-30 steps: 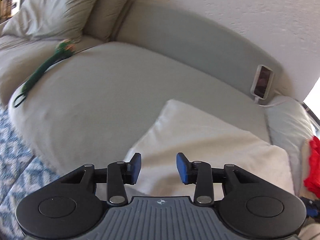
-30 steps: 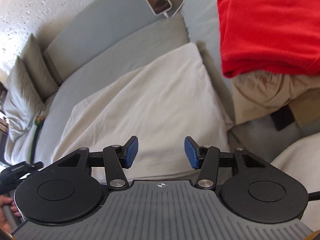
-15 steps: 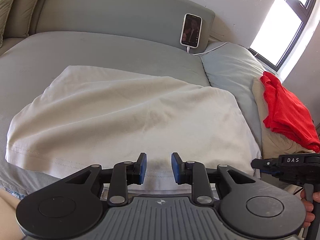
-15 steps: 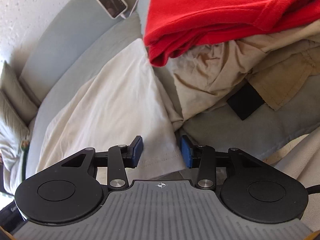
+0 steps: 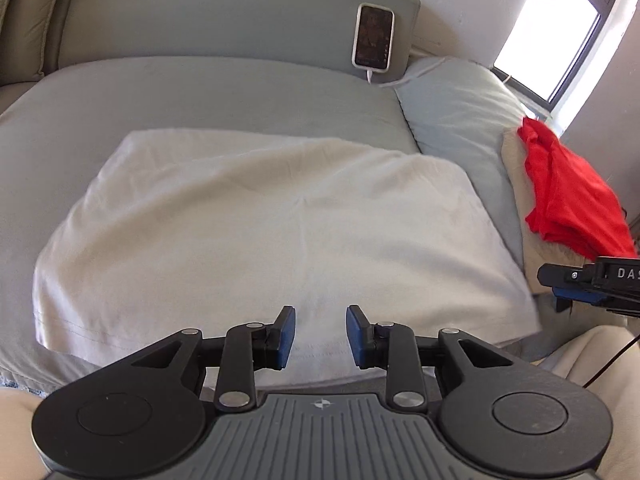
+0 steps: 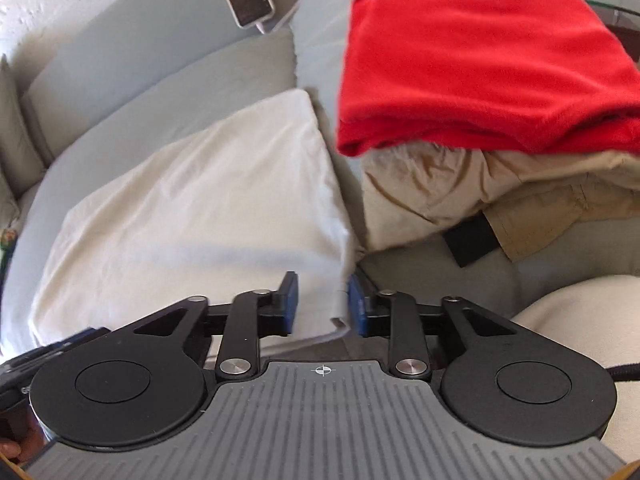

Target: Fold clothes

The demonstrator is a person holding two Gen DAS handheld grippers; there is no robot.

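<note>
Cream-white garment [image 5: 280, 232], plain. Red garment [image 6: 472, 60], plain, atop tan clothing [image 6: 460, 184]. Sofa [image 5: 224, 92] grey-green. Phone [image 5: 373, 36] white-edged, dark screen. Left gripper [image 5: 320, 334] black with blue pads [image 5: 286, 338].

Your cream-white garment [image 5: 276, 224] lies folded into a broad rectangle across the middle of the left wrist view, flat on the grey couch seat, its hemmed edge nearest you at the lower left. In the right wrist view its near right corner sits at bottom centre. The red garment [image 6: 476, 56] lies folded at the upper right, on top of crumpled tan clothes [image 6: 472, 196].
</note>
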